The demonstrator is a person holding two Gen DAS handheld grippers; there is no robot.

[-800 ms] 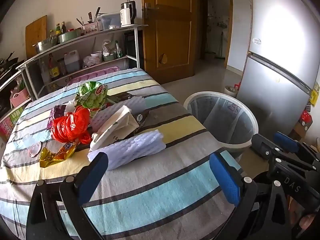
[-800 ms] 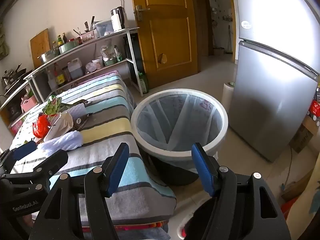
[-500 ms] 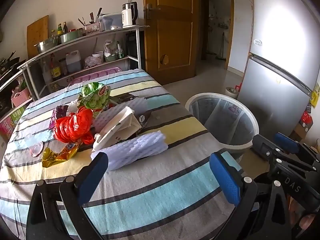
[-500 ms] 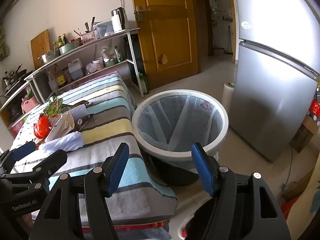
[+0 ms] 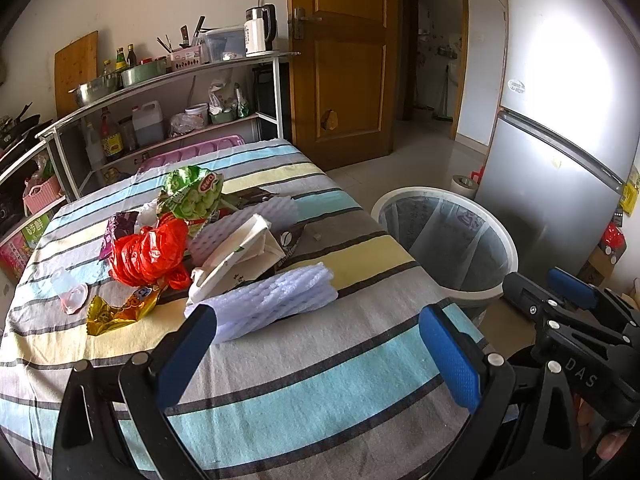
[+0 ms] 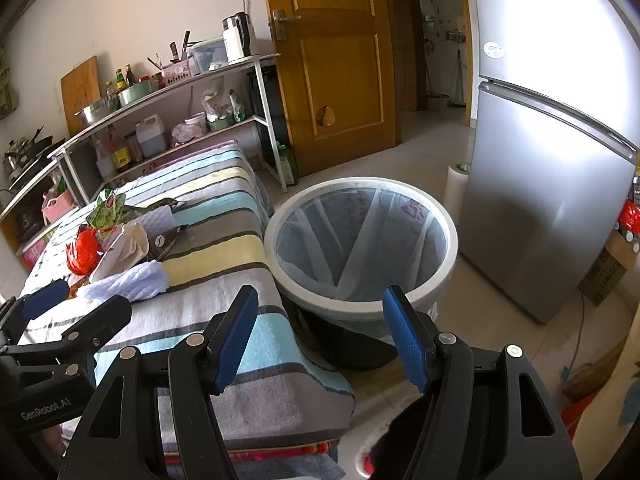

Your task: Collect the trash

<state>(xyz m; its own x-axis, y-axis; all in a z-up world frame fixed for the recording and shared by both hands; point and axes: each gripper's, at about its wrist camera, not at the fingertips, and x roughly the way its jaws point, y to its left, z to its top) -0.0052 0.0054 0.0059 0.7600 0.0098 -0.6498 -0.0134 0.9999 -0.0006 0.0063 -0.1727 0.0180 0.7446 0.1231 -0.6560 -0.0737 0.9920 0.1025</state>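
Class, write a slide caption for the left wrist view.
Open left gripper faces a trash pile on the striped tablecloth, bin alongside.

A heap of trash lies on the striped desk: a folded white foam sheet (image 5: 276, 300) nearest, a crumpled red plastic bag (image 5: 148, 252), a green snack packet (image 5: 196, 196) behind it, and a gold foil wrapper (image 5: 120, 312). A round white-rimmed bin with a clear liner (image 6: 362, 240) stands upright on the floor just beside the desk.

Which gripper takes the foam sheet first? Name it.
Left. The left gripper hangs open right before the foam sheet; the right gripper faces the trash bin.
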